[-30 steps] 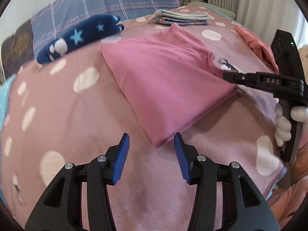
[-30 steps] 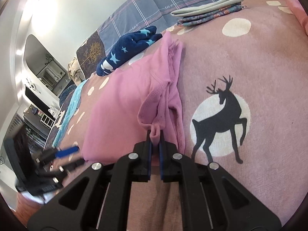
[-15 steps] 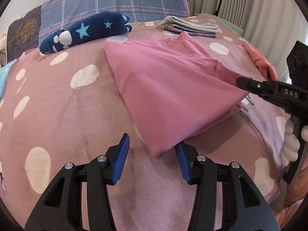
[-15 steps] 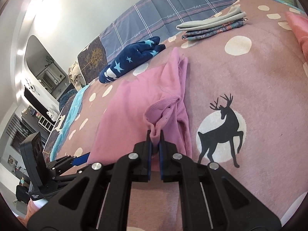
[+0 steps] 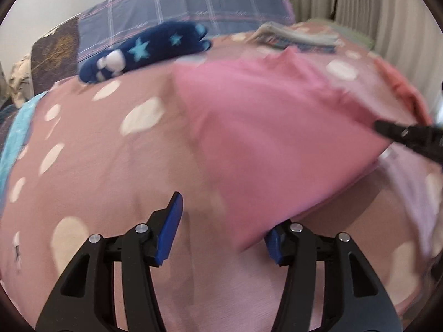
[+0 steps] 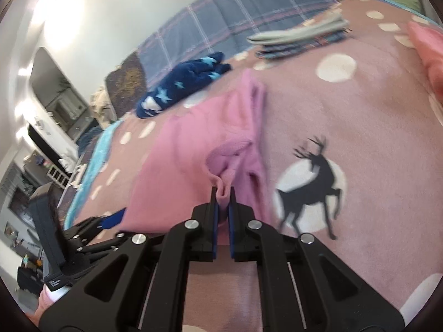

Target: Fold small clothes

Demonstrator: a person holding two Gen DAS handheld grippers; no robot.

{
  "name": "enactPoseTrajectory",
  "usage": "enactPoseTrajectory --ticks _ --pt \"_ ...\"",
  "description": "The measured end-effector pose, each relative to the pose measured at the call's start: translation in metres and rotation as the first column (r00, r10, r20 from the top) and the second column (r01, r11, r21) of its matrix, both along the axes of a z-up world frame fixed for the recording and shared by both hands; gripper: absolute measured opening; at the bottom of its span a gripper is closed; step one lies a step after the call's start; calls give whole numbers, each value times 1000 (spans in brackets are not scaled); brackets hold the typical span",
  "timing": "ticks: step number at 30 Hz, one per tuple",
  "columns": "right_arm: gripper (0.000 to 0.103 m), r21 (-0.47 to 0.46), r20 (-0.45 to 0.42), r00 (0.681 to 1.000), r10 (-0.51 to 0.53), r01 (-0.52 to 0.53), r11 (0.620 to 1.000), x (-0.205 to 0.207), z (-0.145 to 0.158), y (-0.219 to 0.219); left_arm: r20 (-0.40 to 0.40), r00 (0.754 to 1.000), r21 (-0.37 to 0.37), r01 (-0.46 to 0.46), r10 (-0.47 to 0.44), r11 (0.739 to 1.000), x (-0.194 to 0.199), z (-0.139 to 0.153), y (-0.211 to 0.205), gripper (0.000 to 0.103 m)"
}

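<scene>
On the bed, over a dusty-pink fleece blanket with cream dots, lies a folded pink cotton garment, spread flat at its far end and lifted at its near right corner. The right tongs are clenched on a bunched fold of that corner, the cloth pinched between the two blue pads. The left tongs stand released and have just been opening wider; the garment's near left corner hangs between the pads, close to the right-hand pad, and neither pad presses on it. In the left wrist view the right tongs reach in from the right edge to the raised corner. Beyond the garment rest a navy plush item with pale blue stars and a small stack of folded clothes. A black deer in a white circle is printed on the blanket just right of the garment.
</scene>
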State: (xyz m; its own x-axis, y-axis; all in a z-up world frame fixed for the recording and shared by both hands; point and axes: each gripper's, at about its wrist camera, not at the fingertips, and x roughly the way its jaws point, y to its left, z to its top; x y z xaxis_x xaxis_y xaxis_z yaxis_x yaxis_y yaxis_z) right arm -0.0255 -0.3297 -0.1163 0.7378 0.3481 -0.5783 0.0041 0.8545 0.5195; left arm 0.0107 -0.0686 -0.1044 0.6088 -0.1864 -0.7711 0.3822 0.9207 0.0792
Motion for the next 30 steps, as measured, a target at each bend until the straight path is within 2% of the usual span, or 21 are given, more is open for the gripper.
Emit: enactPoseTrajectory --ticks 4,7,8,9,11,12,14,16,17,19,21,22,23,25,27,29,30 --pt "6 10 -94 996 -5 5 1000 3 -24 -4 -32 999 -35 -3 1 999 -8 -2 21 56" --pt "9 -11 -100 995 -5 3 1000 -2 -28 -3 -38 999 -23 24 -24 999 -16 4 23 54" --pt "18 -19 -104 995 -11 9 1000 -4 -25 -4 -43 998 -26 34 -35 999 -19 8 24 49" --pt "21 -30 -102 994 -27 24 999 -8 -17 -7 -49 998 -42 48 -50 998 -21 13 25 36" --pt "21 -47 -61 998 -26 23 999 -13 -4 -8 -68 992 -140 100 -111 985 -25 30 27 19" --pt "21 -70 -21 1000 -16 14 997 -15 7 -7 -58 989 -184 121 -134 975 -25 39 27 14" --pt "20 -94 52 998 33 -28 995 -12 23 1 11 984 -258 175 -178 950 -20 61 19 14" --pt "17 -88 94 991 93 -85 993 -2 30 10 60 979 -277 203 -194 939 -11 67 7 14" --pt "17 -80 106 986 128 -120 990 5 31 16 54 980 -276 201 -193 940 -3 63 1 14" --pt "16 -89 80 984 159 -152 984 22 22 26 -22 987 -229 149 -158 962 17 38 -12 14" --pt "14 -164 -8 994 111 -111 980 37 3 30 -99 989 -130 99 -113 987 30 2 -15 14" --pt "8 -225 -57 996 70 -82 971 42 -11 29 -72 990 -168 108 -122 980 27 -6 -10 14" --pt "2 -234 -75 995 64 -80 969 43 -18 27 -57 990 -187 117 -129 975 24 -6 -5 14" --pt "2 -146 -72 994 79 -89 985 38 -21 11 -67 988 -186 125 -140 975 22 -2 -2 14" --pt "7 -97 -64 993 100 -106 990 38 -11 2 -90 985 -184 127 -146 975 26 6 -2 14" --pt "12 -77 -25 992 121 -123 989 44 5 -5 -66 987 -204 128 -144 971 32 20 -1 14" --pt "22 -89 8 993 114 -113 990 51 18 -11 -49 989 -218 129 -143 967 38 25 0 14"
